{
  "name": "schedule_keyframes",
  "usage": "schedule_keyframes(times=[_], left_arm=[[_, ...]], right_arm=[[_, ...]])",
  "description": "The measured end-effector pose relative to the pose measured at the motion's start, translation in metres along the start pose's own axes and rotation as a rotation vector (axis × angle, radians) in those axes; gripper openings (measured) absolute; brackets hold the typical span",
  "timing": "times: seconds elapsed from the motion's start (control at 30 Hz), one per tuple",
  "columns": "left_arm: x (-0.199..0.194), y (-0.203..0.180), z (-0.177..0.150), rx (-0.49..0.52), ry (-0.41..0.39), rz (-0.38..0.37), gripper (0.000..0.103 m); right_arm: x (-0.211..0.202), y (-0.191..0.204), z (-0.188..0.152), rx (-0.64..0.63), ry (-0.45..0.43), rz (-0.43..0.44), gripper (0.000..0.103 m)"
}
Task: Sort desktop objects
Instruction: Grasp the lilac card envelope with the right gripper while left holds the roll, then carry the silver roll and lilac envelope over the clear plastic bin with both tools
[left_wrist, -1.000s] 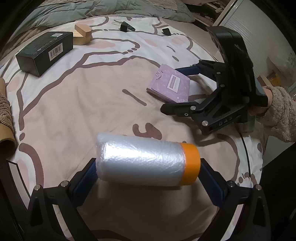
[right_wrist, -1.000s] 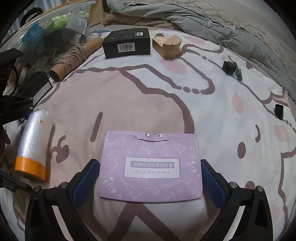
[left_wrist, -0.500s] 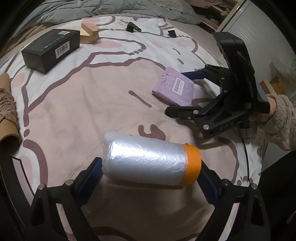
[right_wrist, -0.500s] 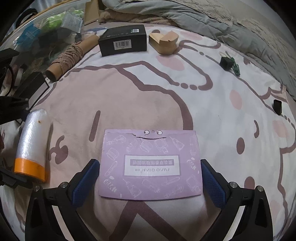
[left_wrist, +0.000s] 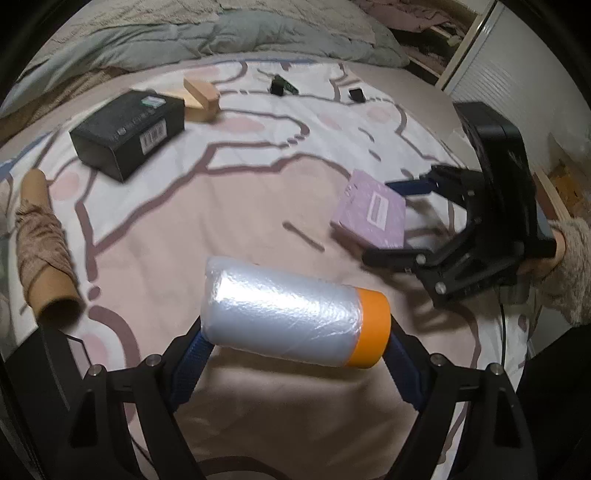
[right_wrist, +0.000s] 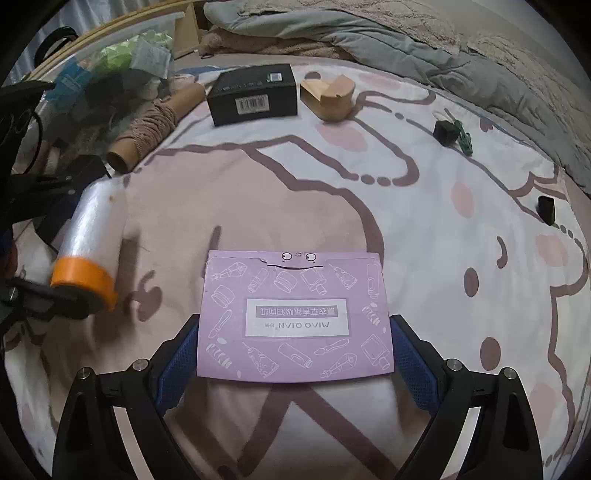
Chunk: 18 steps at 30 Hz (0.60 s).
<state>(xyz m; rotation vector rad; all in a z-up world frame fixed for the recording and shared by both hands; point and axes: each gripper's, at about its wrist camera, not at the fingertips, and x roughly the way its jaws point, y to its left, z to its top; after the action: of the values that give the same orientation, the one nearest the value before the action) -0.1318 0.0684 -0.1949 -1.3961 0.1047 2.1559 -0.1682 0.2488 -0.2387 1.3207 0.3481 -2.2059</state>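
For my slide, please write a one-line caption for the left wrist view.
Left gripper closing on a plastic film roll with an orange end, above a cartoon-print blanket.

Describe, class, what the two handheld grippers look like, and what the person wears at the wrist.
Both the left gripper and right gripper have black linkage frames with silver bolts and blue textured pads. A black cable trails from the right one. The sleeve is fuzzy beige knit.

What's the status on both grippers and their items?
Left gripper closing on the orange-capped plastic film roll, lifted off the bedsheet. Right gripper closing around the purple packet. Nothing in the way.
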Motion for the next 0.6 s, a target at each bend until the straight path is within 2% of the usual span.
schedule_keyframes(times=[0.33, 0.6], left_arm=[[-0.031, 0.001, 0.018, -0.011, -0.085, 0.054, 0.086], [-0.066, 0.002, 0.033, -0.045, -0.17, 0.095, 0.085]], right_arm=[[-0.028, -0.009, 0.014, 0.047, -0.049, -0.012, 0.096], [-0.073, -0.013, 0.031, 0.059, -0.139, -0.052, 0.096]])
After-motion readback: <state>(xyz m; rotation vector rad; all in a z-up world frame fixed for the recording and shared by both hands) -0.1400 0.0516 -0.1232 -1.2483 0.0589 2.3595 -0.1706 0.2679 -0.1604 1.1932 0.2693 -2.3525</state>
